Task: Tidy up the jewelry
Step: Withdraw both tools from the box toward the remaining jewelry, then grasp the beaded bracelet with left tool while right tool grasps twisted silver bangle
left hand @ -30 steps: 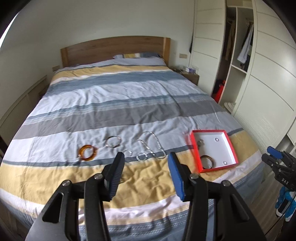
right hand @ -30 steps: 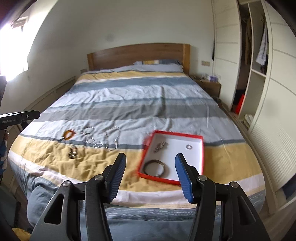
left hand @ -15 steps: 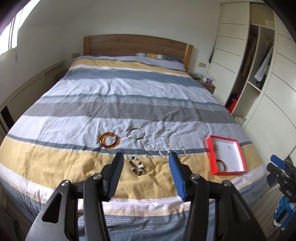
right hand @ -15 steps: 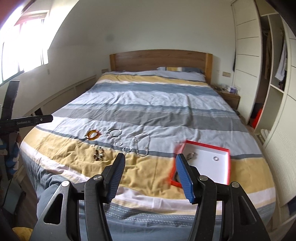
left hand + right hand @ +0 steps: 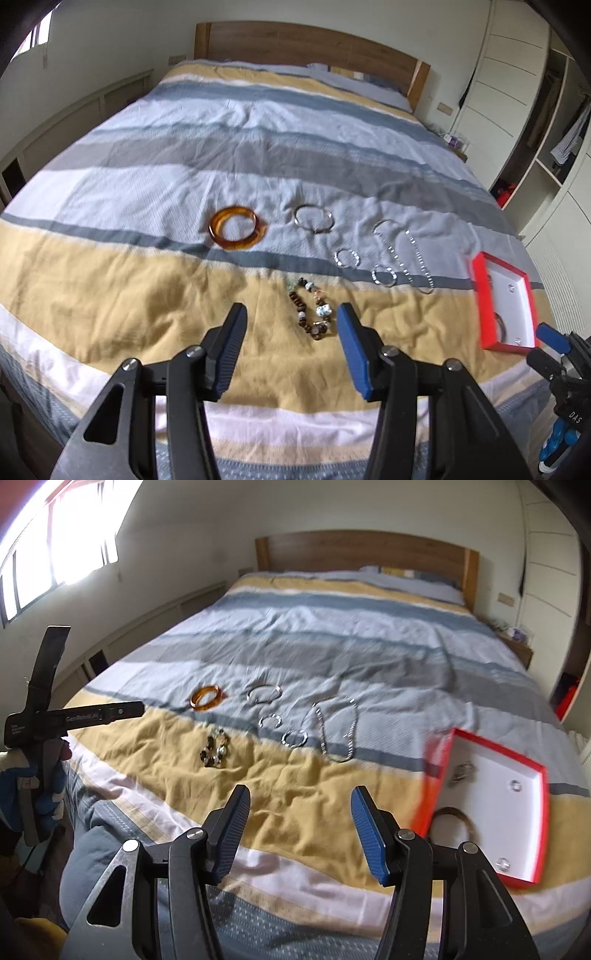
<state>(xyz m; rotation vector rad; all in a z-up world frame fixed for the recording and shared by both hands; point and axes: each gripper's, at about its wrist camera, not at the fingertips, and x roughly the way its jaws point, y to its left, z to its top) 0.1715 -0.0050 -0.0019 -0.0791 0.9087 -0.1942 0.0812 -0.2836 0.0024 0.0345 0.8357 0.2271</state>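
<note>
Both my grippers, left gripper (image 5: pixel 291 321) and right gripper (image 5: pixel 300 805), were spread, holding nothing. Beaded bracelet (image 5: pixel 310 310) lay frame-centre on the bedspread (image 5: pixel 147 295), between my left fingertips. Red tray (image 5: pixel 509 805) sat lower right.

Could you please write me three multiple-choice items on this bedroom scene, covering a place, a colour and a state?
1. On which stripe of the striped bed cover does the dark beaded bracelet lie?
A. yellow
B. dark grey
C. white

2. What colour is the rim of the shallow jewelry box?
A. blue
B. red
C. black

3. How are the left gripper and right gripper?
A. both open and empty
B. both clamped on rings
C. one holds a chain

Key: 1 A, it rests on yellow cloth; 2 B, a red border frames the white inside; 3 A, bare cloth shows between both pairs of fingers.
</note>
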